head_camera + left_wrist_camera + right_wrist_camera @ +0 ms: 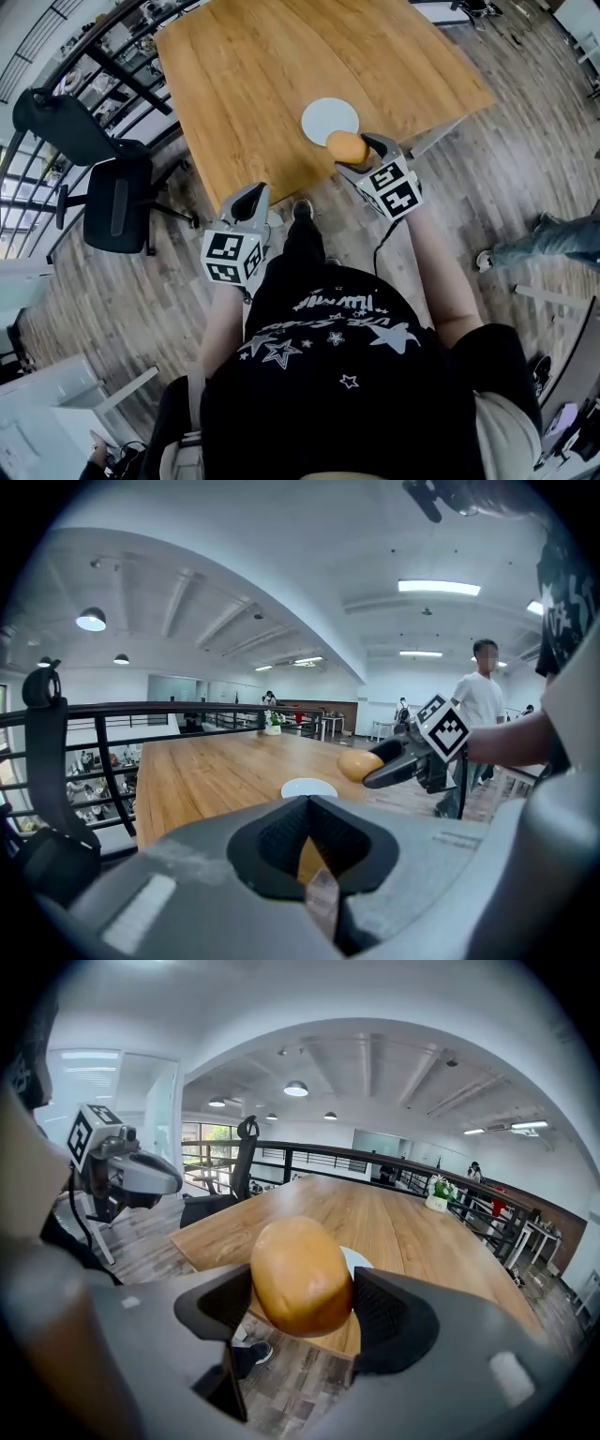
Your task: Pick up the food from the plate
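A golden-brown bun (347,147) is clamped between the jaws of my right gripper (356,153), held in the air just off the near edge of the wooden table (244,84). The right gripper view shows the bun (300,1276) filling the gap between both pads. The white plate (328,117) lies bare on the table just beyond it. My left gripper (251,195) hovers off the table's near edge to the left, jaws together with nothing in them. The left gripper view shows the bun (356,763) and the right gripper (386,761) above the plate (307,787).
A black office chair (112,202) stands left of the table beside a black railing (103,75). A person (478,705) stands on the wood floor to the right. A small potted plant (439,1194) sits at the table's far end.
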Demonstrator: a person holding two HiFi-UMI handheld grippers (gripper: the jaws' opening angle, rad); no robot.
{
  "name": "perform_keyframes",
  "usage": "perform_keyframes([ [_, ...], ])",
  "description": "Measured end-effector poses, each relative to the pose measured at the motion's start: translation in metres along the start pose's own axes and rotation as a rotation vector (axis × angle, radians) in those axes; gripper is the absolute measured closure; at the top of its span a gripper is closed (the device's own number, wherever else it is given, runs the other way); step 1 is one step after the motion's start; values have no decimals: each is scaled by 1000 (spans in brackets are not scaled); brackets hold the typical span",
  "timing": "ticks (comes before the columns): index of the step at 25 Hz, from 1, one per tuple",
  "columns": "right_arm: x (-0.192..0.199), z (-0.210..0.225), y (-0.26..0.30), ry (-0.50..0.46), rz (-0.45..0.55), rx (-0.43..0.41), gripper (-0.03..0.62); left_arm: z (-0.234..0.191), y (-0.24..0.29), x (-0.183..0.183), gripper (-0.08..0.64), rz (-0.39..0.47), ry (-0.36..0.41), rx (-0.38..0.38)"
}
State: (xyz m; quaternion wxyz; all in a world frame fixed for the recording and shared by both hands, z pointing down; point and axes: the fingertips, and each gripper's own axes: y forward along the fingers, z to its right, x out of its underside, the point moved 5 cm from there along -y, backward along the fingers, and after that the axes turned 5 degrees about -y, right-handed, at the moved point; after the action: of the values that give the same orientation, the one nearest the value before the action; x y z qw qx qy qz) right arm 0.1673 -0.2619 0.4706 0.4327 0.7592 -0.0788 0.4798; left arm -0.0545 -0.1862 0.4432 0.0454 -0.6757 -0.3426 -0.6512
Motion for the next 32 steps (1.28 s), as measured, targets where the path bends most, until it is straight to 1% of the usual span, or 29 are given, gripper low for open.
perform_keyframes([
  [3, 6, -11, -10, 9, 13, -10, 253, 13, -13, 8, 558, -5, -8, 0],
  [7, 11, -22, -22, 24, 25, -21, 253, 27, -27, 11, 558, -10, -1, 1],
  [12, 16, -28, -27, 57, 41, -12, 253, 30, -31, 13, 558, -26, 19, 13],
  [16, 18, -25, -29, 100, 66, 3, 253, 27, -25, 8, 558, -8, 22, 22],
  [21, 19, -37, -32, 156, 67, 38, 253, 24, -34, 12, 558, -21, 38, 64],
  [26, 18, -62, -39, 218, 59, 89, 252, 15, -61, 21, 558, -21, 27, 96],
  [32, 10, -102, -59, 221, 49, 141, 252, 8, -96, 37, 558, -22, 16, 128],
])
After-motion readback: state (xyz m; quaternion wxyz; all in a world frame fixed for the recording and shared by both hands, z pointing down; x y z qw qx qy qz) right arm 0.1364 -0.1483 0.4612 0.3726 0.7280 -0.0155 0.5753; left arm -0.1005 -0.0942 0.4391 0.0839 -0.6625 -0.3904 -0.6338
